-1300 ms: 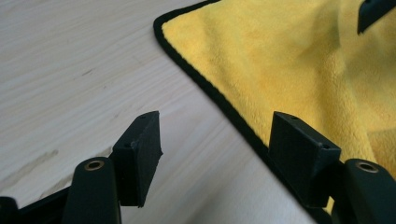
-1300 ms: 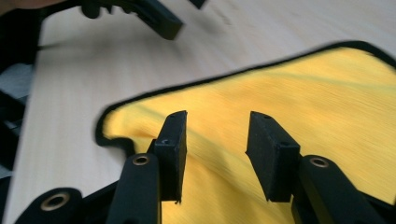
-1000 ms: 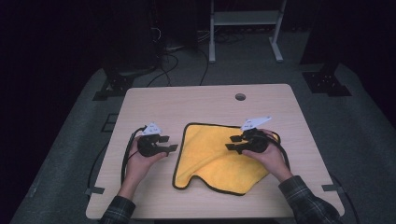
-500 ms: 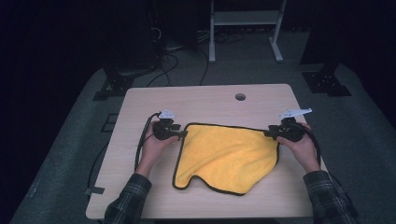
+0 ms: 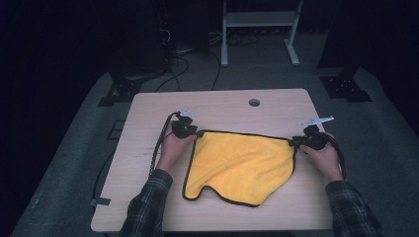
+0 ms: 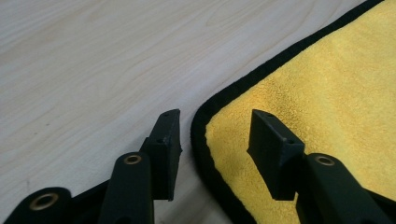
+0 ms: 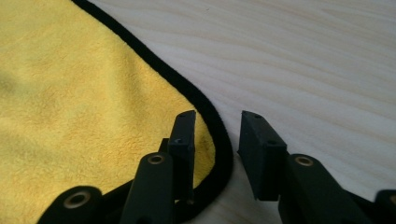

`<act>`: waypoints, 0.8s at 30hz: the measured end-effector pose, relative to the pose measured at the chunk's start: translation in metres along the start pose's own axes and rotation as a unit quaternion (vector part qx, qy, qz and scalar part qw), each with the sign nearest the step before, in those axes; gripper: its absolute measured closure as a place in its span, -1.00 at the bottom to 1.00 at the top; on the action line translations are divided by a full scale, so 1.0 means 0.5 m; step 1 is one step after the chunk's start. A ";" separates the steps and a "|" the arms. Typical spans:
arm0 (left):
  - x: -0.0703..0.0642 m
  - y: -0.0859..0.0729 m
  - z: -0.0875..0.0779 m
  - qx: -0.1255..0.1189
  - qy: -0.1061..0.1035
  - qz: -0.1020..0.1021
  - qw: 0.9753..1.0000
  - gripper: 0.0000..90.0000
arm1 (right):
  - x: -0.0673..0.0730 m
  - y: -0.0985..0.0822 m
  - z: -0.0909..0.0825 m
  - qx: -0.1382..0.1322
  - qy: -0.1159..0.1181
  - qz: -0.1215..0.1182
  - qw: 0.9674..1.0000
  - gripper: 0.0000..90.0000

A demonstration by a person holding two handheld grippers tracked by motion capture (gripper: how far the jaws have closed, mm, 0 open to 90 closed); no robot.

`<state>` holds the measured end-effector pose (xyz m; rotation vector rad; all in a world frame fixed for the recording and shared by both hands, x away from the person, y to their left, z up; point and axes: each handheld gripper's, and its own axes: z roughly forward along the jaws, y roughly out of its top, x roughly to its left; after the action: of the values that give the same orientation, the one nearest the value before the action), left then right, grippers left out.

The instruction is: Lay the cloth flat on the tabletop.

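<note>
Moved since before: both hands are now sitting wider apart than a second ago, out at the two far corners of the yellow cloth (image 5: 240, 165), which is lying flatter and more spread out on the table (image 5: 217, 103).
Left gripper (image 6: 214, 135): I am seeing its jaws standing apart while they have just been closing; the cloth's black-edged corner is lying in the gap between them, one jaw over bare wood, the other over the yellow pile, and neither pad is pressing on the fabric.
Right gripper (image 7: 215, 135): its jaws are also standing apart after closing in; the rounded black hem is curving through the gap, with one jaw over yellow and the other over wood, and no pinch is showing.
Cloth: it is resting flat, stretching away from both pairs of jaws, its near edge wavy toward me.
</note>
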<state>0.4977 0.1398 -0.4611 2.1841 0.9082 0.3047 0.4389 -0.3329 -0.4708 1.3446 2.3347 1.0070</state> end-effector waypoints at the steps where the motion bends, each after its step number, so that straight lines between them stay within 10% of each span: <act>1: 0.000 -0.001 0.002 0.004 0.003 -0.003 1.000 0.22 | 0.002 0.000 0.001 0.004 0.000 -0.002 1.000 0.52; 15: 0.005 -0.006 0.012 0.012 -0.004 -0.044 0.999 0.92 | 0.012 0.001 0.002 0.008 -0.004 -0.005 1.000 0.85; 24: 0.008 0.007 -0.078 -0.051 -0.003 -0.051 0.997 0.94 | 0.028 0.033 -0.046 -0.051 0.003 -0.009 0.999 0.86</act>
<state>0.4844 0.1620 -0.4315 2.0371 0.9755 0.2884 0.4296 -0.3258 -0.4413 1.2822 2.2634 1.1103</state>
